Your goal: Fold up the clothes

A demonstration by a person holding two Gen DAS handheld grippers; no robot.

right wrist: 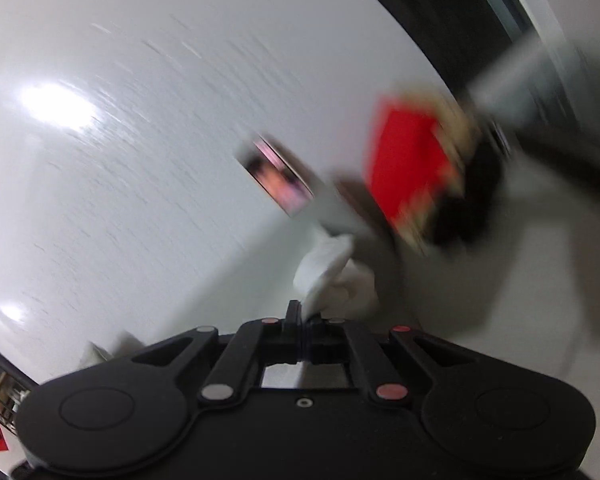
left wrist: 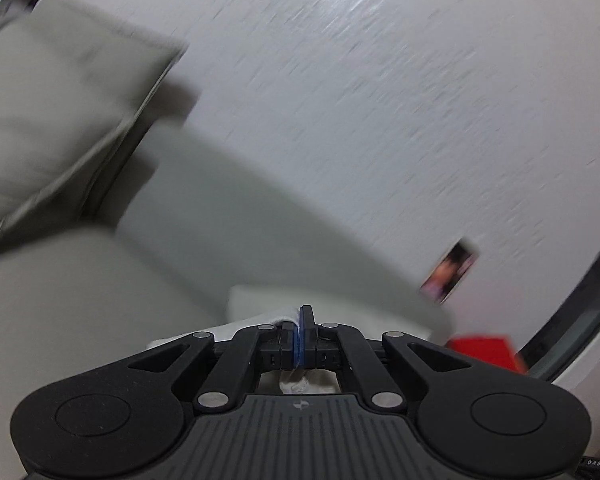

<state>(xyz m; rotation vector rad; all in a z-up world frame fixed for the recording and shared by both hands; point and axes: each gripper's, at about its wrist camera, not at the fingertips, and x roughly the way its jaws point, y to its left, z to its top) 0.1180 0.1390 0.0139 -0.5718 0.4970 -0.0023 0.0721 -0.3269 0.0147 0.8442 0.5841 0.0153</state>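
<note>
Left gripper [left wrist: 301, 334] clamped on white cloth [left wrist: 256, 306], right gripper [right wrist: 300, 334] pinching white cloth [right wrist: 326, 276], sofa [left wrist: 60, 120] behind

In the left wrist view, the left gripper [left wrist: 300, 316] sits at the bottom centre, its jaws closed on a fold of cloth [left wrist: 256, 312] that spreads to its left and hangs beneath it. Beyond lies a sofa seat [left wrist: 220, 208], with a back cushion [left wrist: 60, 92] at upper left. A wall [left wrist: 380, 100] rises behind, bearing a small picture [left wrist: 450, 274] at right; a box [left wrist: 484, 348] lies lower right. In the right wrist view, the right gripper [right wrist: 300, 314] pinches bunched cloth [right wrist: 332, 276] just ahead of it; the picture [right wrist: 276, 178] is on the wall [right wrist: 140, 160] beyond, the box [right wrist: 408, 168] to its right.
</note>
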